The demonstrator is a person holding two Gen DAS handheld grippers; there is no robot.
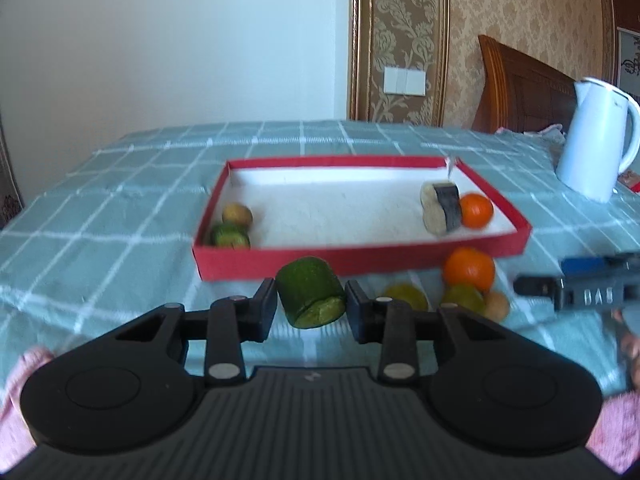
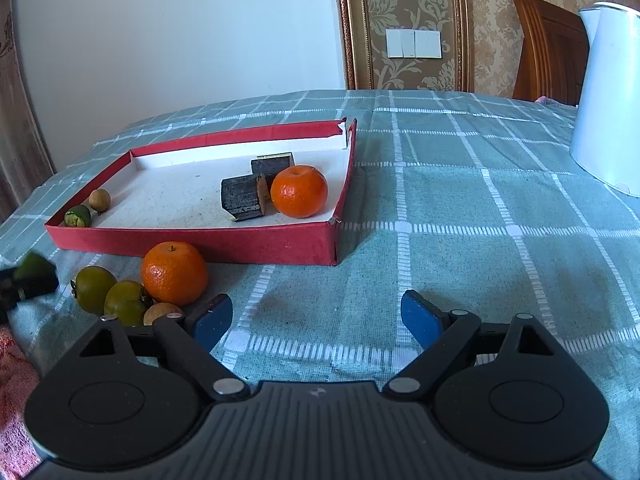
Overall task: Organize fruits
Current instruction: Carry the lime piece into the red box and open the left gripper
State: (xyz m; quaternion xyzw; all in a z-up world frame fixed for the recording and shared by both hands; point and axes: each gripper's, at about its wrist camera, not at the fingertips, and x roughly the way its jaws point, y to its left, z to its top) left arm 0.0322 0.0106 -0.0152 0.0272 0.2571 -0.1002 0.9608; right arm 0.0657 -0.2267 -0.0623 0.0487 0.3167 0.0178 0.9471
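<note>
Here, the left gripper (image 1: 311,304) pinches a green cucumber chunk (image 1: 310,298) between its two black fingers, the chunk's cut face toward the camera, just in front of the near wall of the red tray (image 1: 280,262). In the left wrist view the tray lies at 12 o'clock from the gripper, on a green checked tablecloth (image 1: 120,220). Inside it, at the near left corner, sit a second green chunk (image 1: 230,236) and a small brown longan (image 1: 237,215) just beside it. At the far right of the tray, two dark-skinned cut pieces (image 2: 244,198) lie side by side (only one shows clearly from the left wrist), touching an orange mandarin (image 2: 299,191).

Outside the tray, at 2 o'clock from the left gripper, a loose cluster rests on the cloth: a second mandarin (image 2: 175,273), two greenish round fruits (image 2: 110,294) and another longan (image 2: 162,314), all touching or just beside one another.

The right gripper (image 2: 316,320) has its blue-padded fingers spread wide with nothing between them, over bare cloth; the cluster lies at its 10 o'clock, the tray at 11 o'clock. A white kettle (image 2: 608,96) stands at 2 o'clock, well apart from the tray. Whether the right gripper touches the cloth cannot be told.
</note>
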